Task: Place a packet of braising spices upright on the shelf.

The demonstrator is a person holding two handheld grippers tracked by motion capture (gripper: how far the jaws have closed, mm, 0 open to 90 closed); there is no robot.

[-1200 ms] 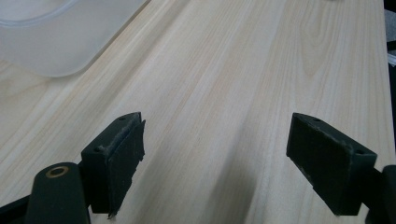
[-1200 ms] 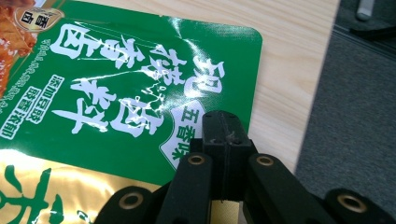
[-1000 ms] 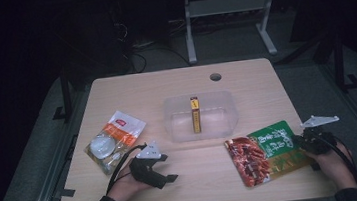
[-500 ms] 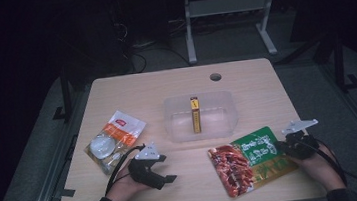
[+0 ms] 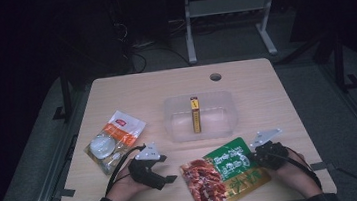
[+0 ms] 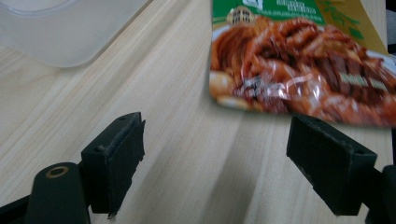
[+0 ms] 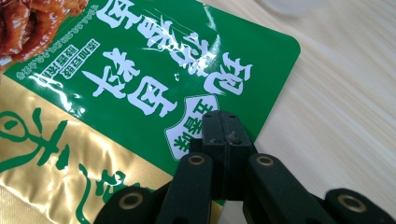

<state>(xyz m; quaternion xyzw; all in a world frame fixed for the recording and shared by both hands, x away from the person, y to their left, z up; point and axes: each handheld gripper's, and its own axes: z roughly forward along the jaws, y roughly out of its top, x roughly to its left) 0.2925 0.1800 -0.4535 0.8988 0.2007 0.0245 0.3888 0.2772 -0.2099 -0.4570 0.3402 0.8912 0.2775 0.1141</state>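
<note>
The right gripper point(image 5: 255, 158) is closed on the edge of the green food pouch point(image 5: 224, 173), which lies on the desk point(image 5: 256, 97) just before the clear container point(image 5: 200, 115). The left gripper point(image 5: 166, 169) waits open. The next move is probably lifting the pouch into the container.

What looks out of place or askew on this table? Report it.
The green food pouch lies skewed, one corner hanging past the table's near edge, with the right gripper shut on its edge. The yellow box stands on edge in the clear tub. Nothing looks spilled or damaged.
</note>
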